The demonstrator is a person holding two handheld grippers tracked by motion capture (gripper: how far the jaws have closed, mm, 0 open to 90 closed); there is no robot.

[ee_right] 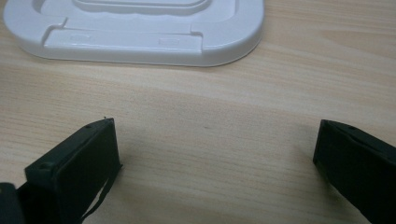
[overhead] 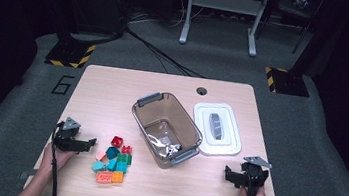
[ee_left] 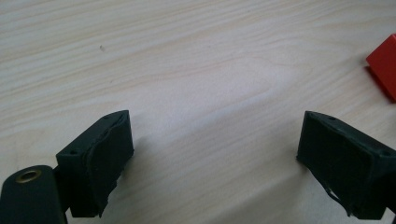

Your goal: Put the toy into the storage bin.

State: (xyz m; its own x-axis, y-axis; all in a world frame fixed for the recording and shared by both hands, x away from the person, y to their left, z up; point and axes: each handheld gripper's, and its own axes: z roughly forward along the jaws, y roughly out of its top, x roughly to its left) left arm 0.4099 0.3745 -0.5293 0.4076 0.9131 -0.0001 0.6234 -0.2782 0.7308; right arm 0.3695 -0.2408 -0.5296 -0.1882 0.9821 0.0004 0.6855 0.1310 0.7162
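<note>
Two grippers rest low over a pale wood-grain table, one at each near corner, each held by a hand coming in from the bottom edge. The left gripper sits at the near left, its jaws spread wide apart with nothing between them; in the left gripper view the left gripper frames bare wood, and the corner of a red block shows at the right edge. The right gripper sits at the near right, its jaws likewise wide apart and empty; in the right gripper view the right gripper looks across bare wood toward the white lid just ahead. Near the middle of the table stands a clear, smoky-tinted plastic bin with grey latch handles at its two short ends, set at an angle to the table edge; something small and pale lies in its near corner, too small to make out. The white lid, rounded at the corners with a grey handle set in its recessed middle, lies flat just to the right of the bin, close beside it. To the left of the bin, just beside the left gripper's jaws, lies a loose cluster of toy blocks: a red block farthest back, then teal, green and pink ones, and orange ones nearest the person.
</note>
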